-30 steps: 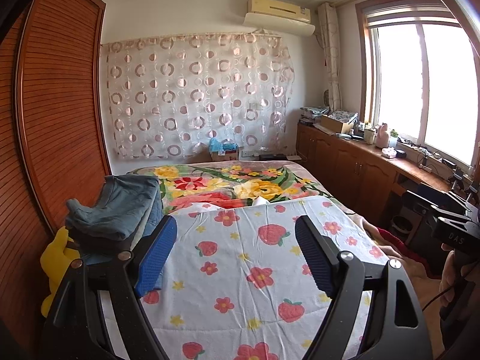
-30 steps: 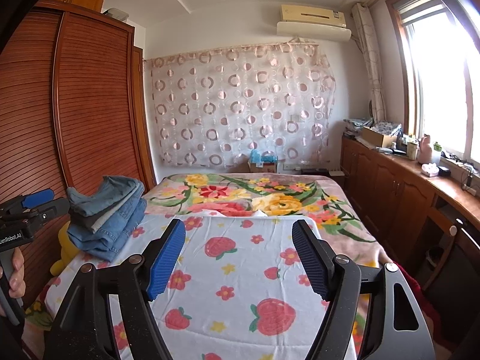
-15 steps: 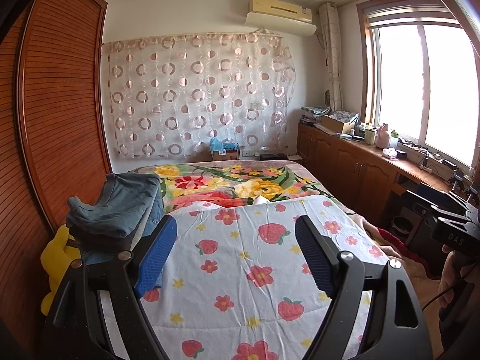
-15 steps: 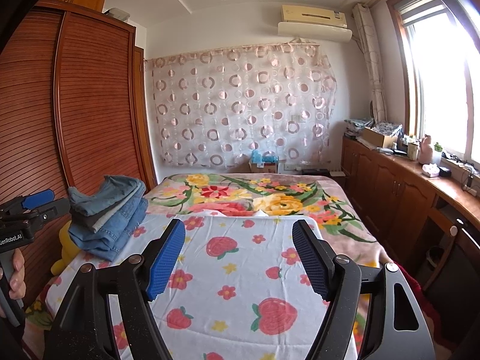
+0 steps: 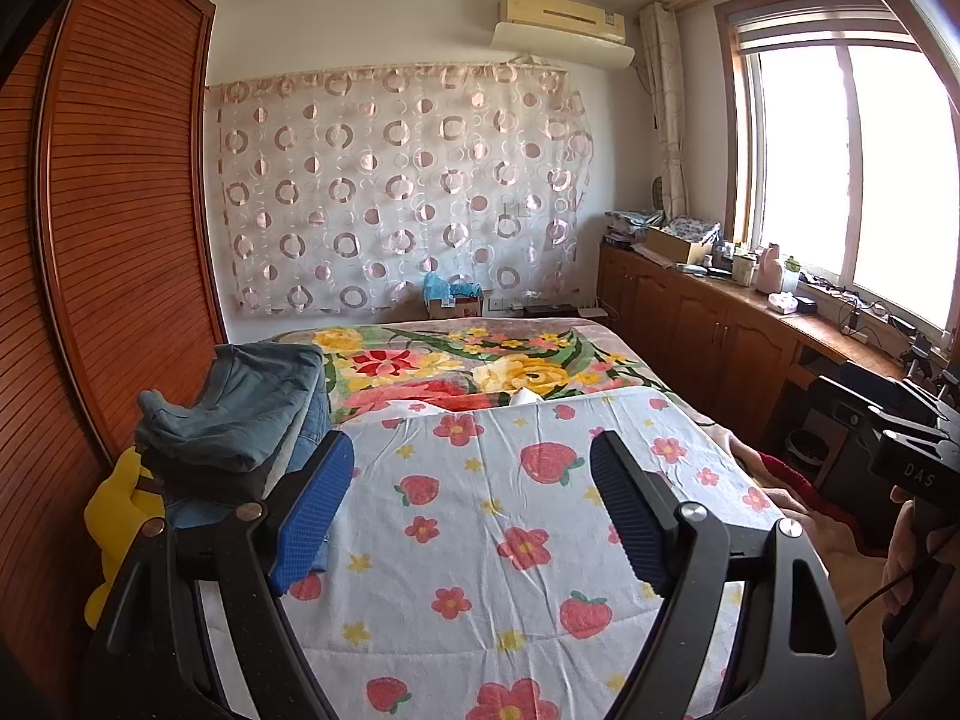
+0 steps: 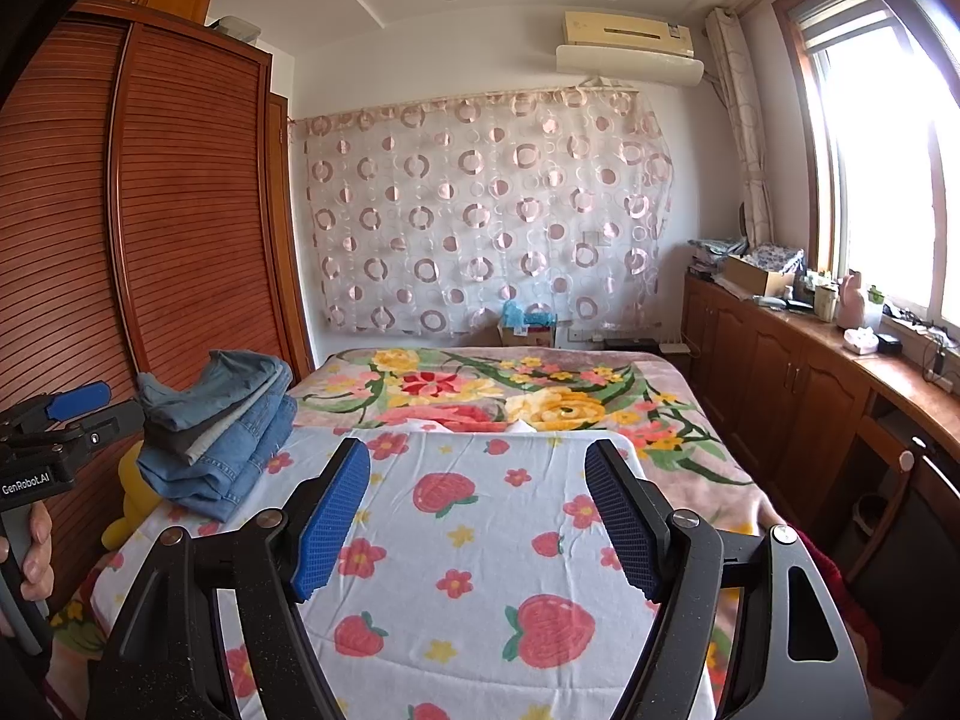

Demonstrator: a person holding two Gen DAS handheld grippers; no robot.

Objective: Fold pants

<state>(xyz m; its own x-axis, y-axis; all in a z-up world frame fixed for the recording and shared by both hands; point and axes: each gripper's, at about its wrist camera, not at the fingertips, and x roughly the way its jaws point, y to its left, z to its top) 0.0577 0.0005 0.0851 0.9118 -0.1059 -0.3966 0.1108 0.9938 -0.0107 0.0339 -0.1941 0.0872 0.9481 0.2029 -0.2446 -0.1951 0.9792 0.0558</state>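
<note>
Plainly, everything hinges on the stack of folded pants [image 6: 213, 432], so I place the rest by it. Leftmost, just beyond the stack against the slatted wardrobe [image 6: 180, 228], a yellow plush toy [image 5: 120, 516] is wedged at the bed's edge, partly under the stack. The stack itself sits on the left side of the strawberry-print sheet [image 6: 480, 540]: several denim and grey pairs laid one on another, the top pair a little rumpled and overhanging.

Right of the stack the left gripper [image 5: 471, 507] hangs above the sheet with its jaws wide apart and nothing between them; further right the right gripper [image 6: 477, 510] hovers likewise, spread wide and empty. No loose pair lies on the sheet in either view. That fits two stages: a pair just set on the stack, or one about to be drawn from it. Whichever it is, any handling there should pinch one pair only, by waistband or folded edge, because the stack leans toward the wardrobe side and could slide onto the plush toy.

Beyond the stack lies the floral blanket [image 6: 510, 390], bare and no hindrance. Far right of it, wooden cabinets [image 6: 780, 396] under the window [image 5: 840, 168] carry boxes and bottles, well apart from the work.
</note>
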